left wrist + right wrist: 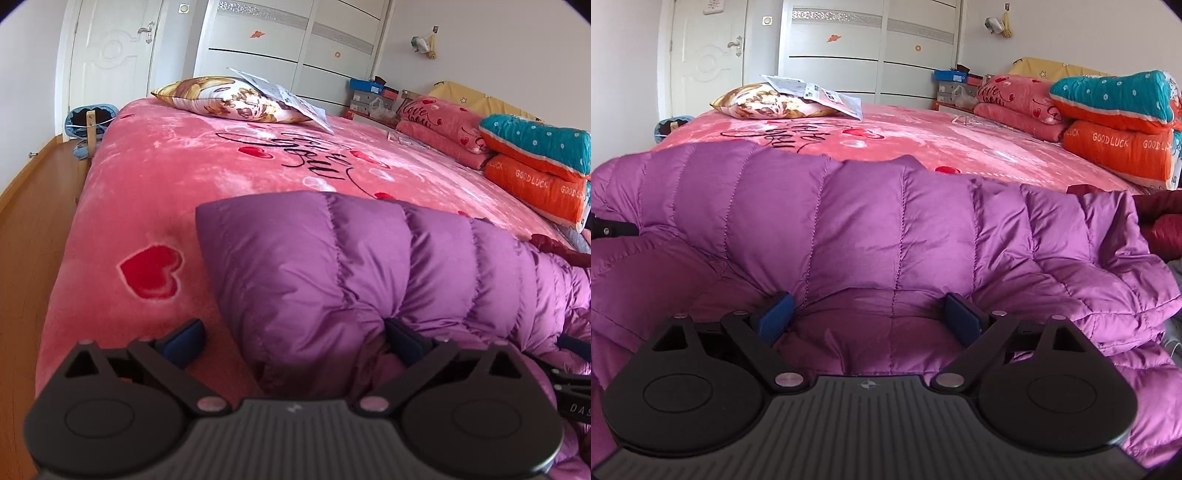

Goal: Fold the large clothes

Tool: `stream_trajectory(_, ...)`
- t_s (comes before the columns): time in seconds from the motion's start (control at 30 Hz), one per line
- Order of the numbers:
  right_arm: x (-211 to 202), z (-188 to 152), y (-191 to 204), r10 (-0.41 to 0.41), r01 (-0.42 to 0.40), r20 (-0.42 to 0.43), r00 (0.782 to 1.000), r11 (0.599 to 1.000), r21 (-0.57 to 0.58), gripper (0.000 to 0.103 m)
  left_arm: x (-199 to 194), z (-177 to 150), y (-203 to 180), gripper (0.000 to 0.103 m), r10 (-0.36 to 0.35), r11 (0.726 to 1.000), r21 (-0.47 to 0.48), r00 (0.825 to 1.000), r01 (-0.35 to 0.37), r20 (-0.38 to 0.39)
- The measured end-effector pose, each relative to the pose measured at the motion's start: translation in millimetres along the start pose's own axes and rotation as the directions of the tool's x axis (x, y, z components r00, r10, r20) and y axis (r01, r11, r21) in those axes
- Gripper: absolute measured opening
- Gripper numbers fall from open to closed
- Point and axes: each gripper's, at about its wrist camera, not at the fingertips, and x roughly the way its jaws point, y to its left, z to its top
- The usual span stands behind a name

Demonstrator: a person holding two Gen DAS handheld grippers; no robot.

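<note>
Lying across the near side of the bed, the purple quilted down jacket (871, 236) is bunching up in puffy folds on the pink heart-print blanket (155, 206). Left gripper (295, 343) is standing with jaws spread wide at the jacket's left edge: the right pad is sitting against a fold of purple fabric, the left pad is hanging free over bare blanket, so nothing is being pinched. Right gripper (868, 317) is also spread wide, jaws released, with a sagging stretch of jacket sitting between the blue pads; whether the pads are touching fabric is hard to tell, but they are not clamping it. A dark red garment (1160, 218) is showing just beside the jacket's right end. Farther back, a floral pillow (229, 98) is lying with white papers (291, 98) resting on top. Folded pink bedding (1015, 107) and a teal and orange "GOOD LUCK" quilt (1119, 122) are stacking up at the far right. White wardrobe (871, 51) and door (705, 55) are standing behind.
</note>
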Motion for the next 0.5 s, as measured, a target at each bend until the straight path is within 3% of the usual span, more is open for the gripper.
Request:
stream_trajectory(0.13,-2.7,-0.5,-2.4,0.024,-0.024,0.007,1.0,0.999,0.022,0.103,-5.5,0.4,0.8,0.102,-0.006,1.0,-0.015,1.0,0.006,0.008)
stream_trajectory(0.23,-13.3,9.1,-17.0,0.045,-0.043,-0.042,0.998,0.998,0.048,0.103,-20.9,2.9,0.7,0.094,-0.022,0.999,-0.035,1.0,0.022,0.021)
stream_trajectory(0.33,-44.6,18.3,-24.4,0.014,-0.009,-0.069,0.997,0.997,0.07,0.103,-44.1,4.0,-3.8,0.092,-0.035,0.999,-0.01,0.998,0.035,0.053)
stream_trajectory(0.5,-115.8,7.2,-45.1,-0.024,0.03,-0.045,0.999,0.99,0.138,0.103,-91.3,1.6,-11.8,0.092,-0.075,0.997,0.017,0.992,0.074,0.099)
